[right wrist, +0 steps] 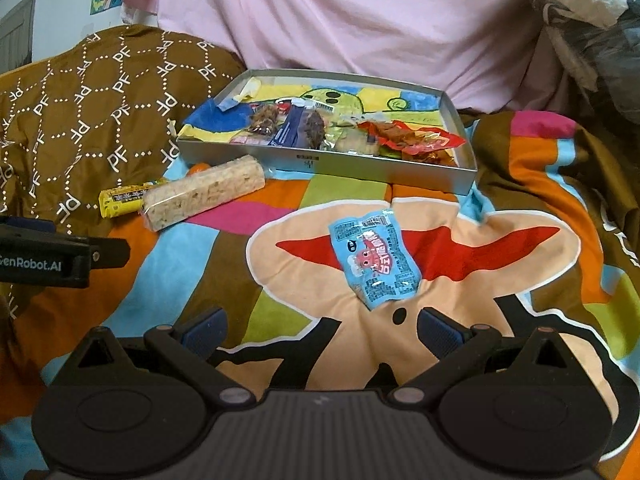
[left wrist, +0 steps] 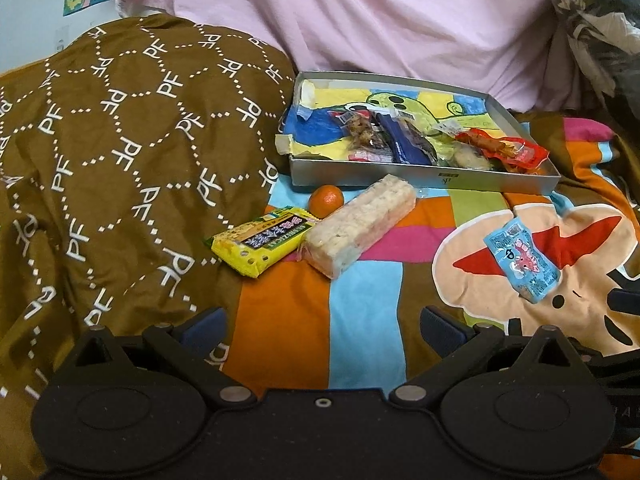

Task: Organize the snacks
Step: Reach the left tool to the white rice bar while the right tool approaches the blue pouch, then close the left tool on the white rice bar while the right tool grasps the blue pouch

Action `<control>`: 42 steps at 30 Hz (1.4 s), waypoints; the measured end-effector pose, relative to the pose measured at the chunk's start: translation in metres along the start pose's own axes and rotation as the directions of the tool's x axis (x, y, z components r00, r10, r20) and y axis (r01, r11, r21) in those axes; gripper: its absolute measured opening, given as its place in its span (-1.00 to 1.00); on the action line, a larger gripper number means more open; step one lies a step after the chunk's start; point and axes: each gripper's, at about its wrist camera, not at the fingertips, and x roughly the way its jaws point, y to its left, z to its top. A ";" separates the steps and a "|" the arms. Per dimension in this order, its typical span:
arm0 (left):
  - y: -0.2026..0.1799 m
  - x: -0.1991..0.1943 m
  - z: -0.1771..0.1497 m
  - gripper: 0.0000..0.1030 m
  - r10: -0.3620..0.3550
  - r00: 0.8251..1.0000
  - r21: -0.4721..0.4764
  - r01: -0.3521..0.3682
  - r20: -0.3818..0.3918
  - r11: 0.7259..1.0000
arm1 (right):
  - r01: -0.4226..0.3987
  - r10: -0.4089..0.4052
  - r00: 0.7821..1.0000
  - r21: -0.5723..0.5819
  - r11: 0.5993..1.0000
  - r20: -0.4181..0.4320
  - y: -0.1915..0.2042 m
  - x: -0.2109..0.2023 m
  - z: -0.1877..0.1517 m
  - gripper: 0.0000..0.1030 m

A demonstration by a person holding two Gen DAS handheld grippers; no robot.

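I'm hovering both grippers wide open, empty, over the bedspread (right wrist: 520, 184): right gripper (right wrist: 320, 332) lining up on the blue packet (right wrist: 374, 258) at 12 o'clock, near my fingertips, since loose snacks are going into the tray (right wrist: 320, 160) beyond. Left gripper (left wrist: 324, 328) is facing the rice bar (left wrist: 360, 224), yellow pack (left wrist: 260, 240), orange (left wrist: 326, 198), 11–12 o'clock.

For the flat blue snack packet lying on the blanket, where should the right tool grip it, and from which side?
The blue snack packet lies flat and alone on the patterned blanket, just ahead of the open right tool. Probably best to come straight down from above and pinch across its narrower width near the lower edge, the end nearest the tool. The soft bedding should let the fingers dig under its thin edges.
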 end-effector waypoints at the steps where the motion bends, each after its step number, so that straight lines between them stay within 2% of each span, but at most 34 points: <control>1: -0.001 0.002 0.001 0.98 0.001 1.000 0.003 -0.001 0.002 1.000 | -0.002 0.002 1.000 -0.004 1.000 -0.002 0.000 0.002 0.001 1.00; 6: -0.003 0.012 0.009 0.98 -0.005 1.000 0.033 0.005 0.013 0.999 | 0.001 -0.001 1.000 -0.033 0.999 0.003 -0.004 0.013 0.008 1.00; 13: -0.013 0.031 0.026 0.98 -0.032 0.999 0.119 0.027 0.039 0.993 | -0.032 0.033 0.999 -0.036 0.999 0.017 -0.026 0.035 0.018 1.00; 18: -0.023 0.047 0.037 0.98 -0.053 0.997 0.199 0.043 0.048 0.979 | -0.023 0.025 1.000 -0.057 0.998 0.019 -0.036 0.056 0.024 1.00; 25: -0.031 0.076 0.053 0.98 -0.103 0.995 0.288 0.097 0.006 0.953 | -0.038 0.040 0.999 -0.083 0.996 0.018 -0.046 0.087 0.026 1.00; 30: -0.030 0.093 0.061 0.97 -0.125 0.991 0.272 0.130 -0.036 0.954 | -0.077 0.076 0.997 -0.048 0.996 -0.006 -0.053 0.106 0.026 0.99; 36: -0.034 0.102 0.064 0.78 -0.170 0.979 0.266 0.194 -0.111 0.944 | -0.121 0.120 0.993 -0.029 0.992 -0.020 -0.053 0.107 0.025 1.00; 42: -0.033 0.106 0.062 0.38 -0.207 0.961 0.194 0.241 -0.181 0.951 | -0.155 0.154 0.987 -0.026 0.988 -0.036 -0.051 0.105 0.024 0.98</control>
